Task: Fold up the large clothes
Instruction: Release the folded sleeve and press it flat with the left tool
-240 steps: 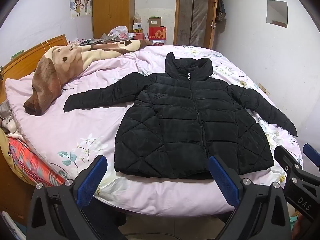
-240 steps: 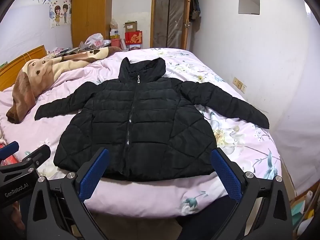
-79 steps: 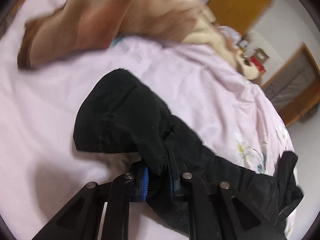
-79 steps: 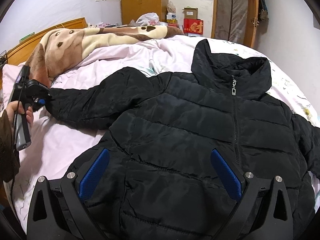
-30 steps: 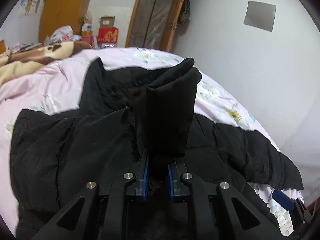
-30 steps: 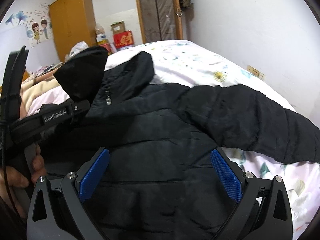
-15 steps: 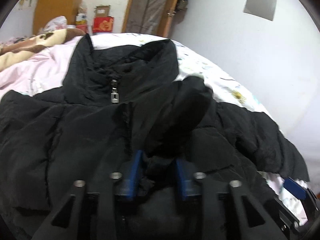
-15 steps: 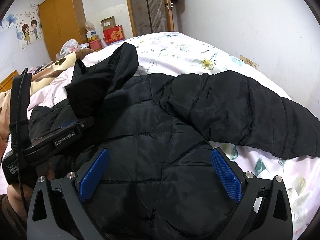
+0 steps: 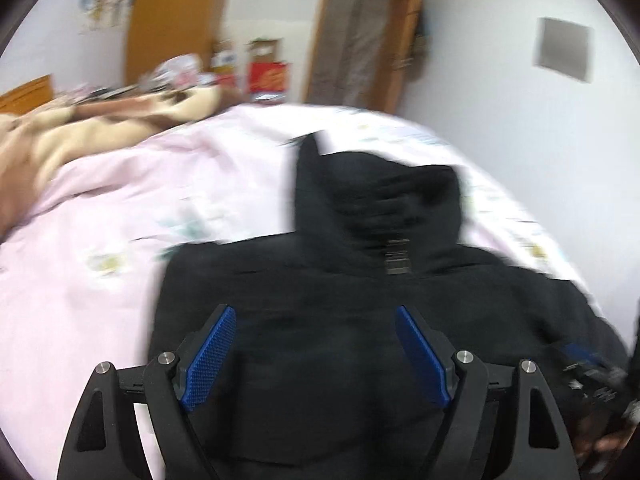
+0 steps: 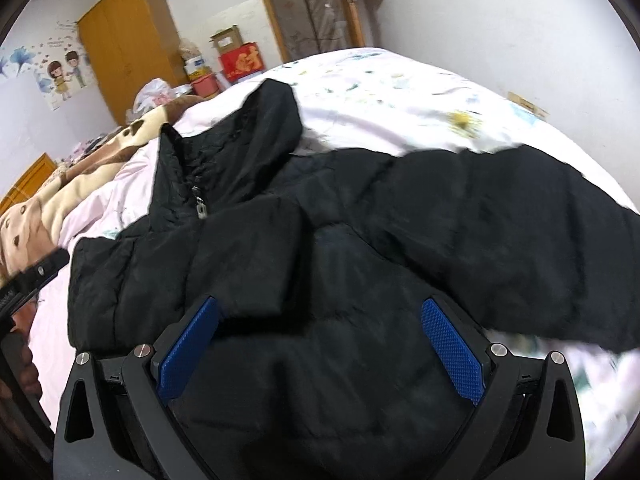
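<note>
Now the first sleeve fold looked done: the black padded jacket (image 10: 320, 240) lay front-up on the pink floral bedsheet (image 10: 400, 92), collar toward the far side, and its left sleeve (image 10: 224, 264) was folded in across the chest, cuff end resting just beyond the right gripper's left pad.

Left gripper (image 9: 316, 356): its jaws had just been opening and stood wide, blue pads well apart, nothing between them; only the jacket body showed beyond. The left wrist view was smeared, so I could not say with confidence whether the pads brushed the fabric.

Right gripper (image 10: 320, 356): jaws spread wide, empty, hovering over the jacket's midsection. The right sleeve (image 10: 520, 248) was unfolded, stretched out to the right across the sheet.

Judgement: the step in hand was release of the folded sleeve. The next move probably calls for the right gripper to travel right to the far cuff, close on it, and carry it across the chest over the first sleeve (padded fabric is springy, so the first fold may lift if dragged).

Edges and room: the right cuff lay near the right edge of the bed, with the white wall (image 10: 500, 20) beyond, so the approach there was tight. To the left, bare sheet gave open room before the brown plush blanket (image 10: 60, 188); the collar's far side was also clear sheet.
</note>
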Tool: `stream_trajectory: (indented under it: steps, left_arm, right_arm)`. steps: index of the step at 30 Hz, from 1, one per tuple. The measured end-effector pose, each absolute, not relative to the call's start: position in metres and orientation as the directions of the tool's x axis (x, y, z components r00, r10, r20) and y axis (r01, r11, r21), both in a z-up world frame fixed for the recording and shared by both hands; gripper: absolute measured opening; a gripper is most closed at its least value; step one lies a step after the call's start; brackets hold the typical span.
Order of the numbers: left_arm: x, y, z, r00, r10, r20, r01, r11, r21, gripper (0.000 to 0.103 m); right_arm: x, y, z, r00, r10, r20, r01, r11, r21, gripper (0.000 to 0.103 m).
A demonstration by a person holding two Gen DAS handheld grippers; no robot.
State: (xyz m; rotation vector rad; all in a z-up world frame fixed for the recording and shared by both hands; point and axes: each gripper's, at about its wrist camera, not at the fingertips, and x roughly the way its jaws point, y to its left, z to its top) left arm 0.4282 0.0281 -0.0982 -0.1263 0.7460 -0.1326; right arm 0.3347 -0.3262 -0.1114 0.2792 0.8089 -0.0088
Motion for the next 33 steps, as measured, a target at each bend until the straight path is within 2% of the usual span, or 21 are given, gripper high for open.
stream_trajectory:
  steps: [3, 5, 7, 9, 11, 12, 13, 18, 21, 30, 33]
  left_arm:
    - [0.441, 0.061, -0.117, 0.695, -0.088, -0.714, -0.022, 0.989, -0.143, 0.082]
    - [0.449, 0.071, -0.130, 0.675, -0.063, -0.735, -0.045, 0.991, -0.126, 0.082]
    - [0.455, 0.075, -0.140, 0.652, -0.056, -0.756, -0.053, 0.991, -0.119, 0.082]
    - [0.462, 0.075, -0.145, 0.640, -0.057, -0.766, -0.056, 0.991, -0.120, 0.082]
    - [0.463, 0.076, -0.147, 0.643, -0.061, -0.763, -0.056, 0.990, -0.127, 0.082]
    - [0.466, 0.073, -0.149, 0.641, -0.047, -0.766, -0.059, 0.992, -0.110, 0.082]
    - [0.465, 0.072, -0.151, 0.635, -0.036, -0.772, -0.056, 0.994, -0.093, 0.082]
    - [0.474, 0.064, -0.162, 0.619, -0.021, -0.785, -0.039, 0.998, -0.058, 0.082]
    - [0.478, 0.062, -0.169, 0.604, -0.012, -0.797, -0.042, 0.998, -0.047, 0.084]
    - [0.482, 0.056, -0.178, 0.584, 0.027, -0.812, -0.046, 0.999, 0.000, 0.087]
    - [0.480, 0.058, -0.171, 0.567, 0.025, -0.823, -0.069, 0.997, -0.017, 0.087]
  right_arm:
    - [0.353, -0.318, -0.117, 0.677, 0.149, -0.721, 0.082, 0.958, 0.274, 0.101]
    - [0.363, -0.311, -0.123, 0.657, 0.164, -0.736, 0.067, 0.960, 0.273, 0.088]
    - [0.372, -0.306, -0.132, 0.619, 0.176, -0.766, 0.062, 0.961, 0.270, 0.054]
    - [0.378, -0.304, -0.139, 0.593, 0.186, -0.783, 0.069, 0.958, 0.279, 0.046]
    - [0.376, -0.304, -0.139, 0.604, 0.215, -0.767, 0.053, 0.950, 0.308, 0.028]
    - [0.373, -0.306, -0.136, 0.622, 0.221, -0.751, 0.050, 0.946, 0.320, 0.013]
    - [0.371, -0.309, -0.132, 0.635, 0.220, -0.741, 0.051, 0.945, 0.324, 0.009]
    - [0.363, -0.317, -0.123, 0.657, 0.190, -0.730, 0.066, 0.950, 0.306, 0.007]
    - [0.367, -0.317, -0.135, 0.620, 0.145, -0.771, 0.098, 0.961, 0.260, 0.007]
    - [0.377, -0.311, -0.152, 0.569, 0.076, -0.819, 0.110, 0.980, 0.168, 0.007]
    - [0.378, -0.309, -0.150, 0.556, 0.053, -0.830, 0.109, 0.985, 0.136, 0.012]
